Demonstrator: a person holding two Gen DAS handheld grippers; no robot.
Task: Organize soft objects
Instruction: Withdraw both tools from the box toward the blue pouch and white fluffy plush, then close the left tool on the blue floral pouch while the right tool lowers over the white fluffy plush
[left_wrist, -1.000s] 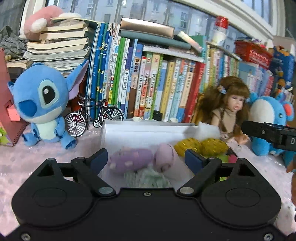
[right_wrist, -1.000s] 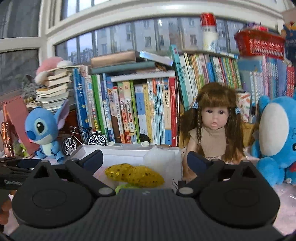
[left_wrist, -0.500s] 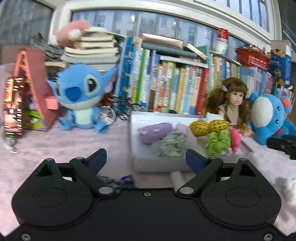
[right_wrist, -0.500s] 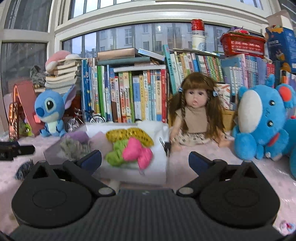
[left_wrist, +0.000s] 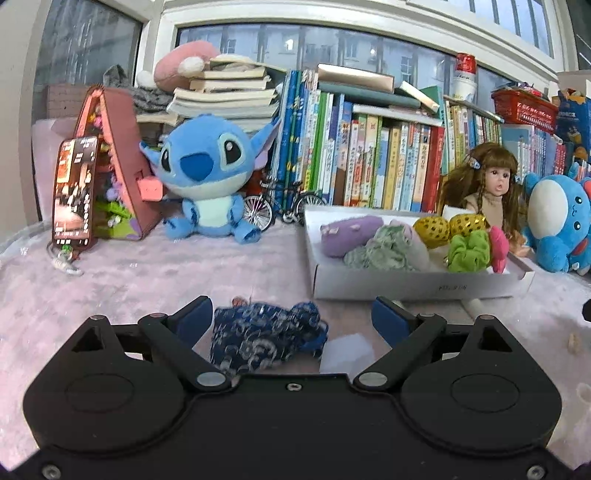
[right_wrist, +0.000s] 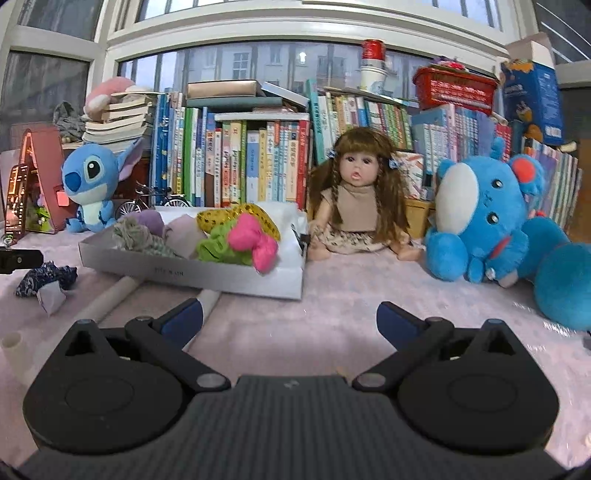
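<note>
Pink fleece covers the desk (left_wrist: 122, 280). On it, near the middle, stands a shallow white box (left_wrist: 417, 282) holding the sorted soft things: a purple plush (left_wrist: 349, 234), a grey-green scrunchie (left_wrist: 388, 249), a gold sequin piece (left_wrist: 448, 225), a lime scrunchie (left_wrist: 467, 253) and a pink one (right_wrist: 255, 242) at the box's near right corner.

One dark blue patterned scrunchie (left_wrist: 267, 338) lies on the fleece outside the box, in front of its left end. The left claw (left_wrist: 291, 319) sits low over it, jaws spread wide and released; the scrunchie lies between the blue pads (left_wrist: 194, 321), closer to the left one, though whether that pad touches the cloth is hard to tell from this angle. A small pale scrap (left_wrist: 345, 349) lies just beside the scrunchie. In the right wrist view the same scrunchie shows at the far left, with the tip of the left claw above it.

Spread just as wide, the right claw (right_wrist: 290, 319) holds nothing and hangs over bare fleece in front of the box's right end. White tubes (right_wrist: 110, 299) lie on the desk near its left finger.

Behind the box sit a Stitch plush (left_wrist: 207, 177), a toy bicycle (left_wrist: 280, 205), a doll (right_wrist: 356, 201) and a blue plush (right_wrist: 484, 225), all backed by a row of books (left_wrist: 373, 162) along the window.
</note>
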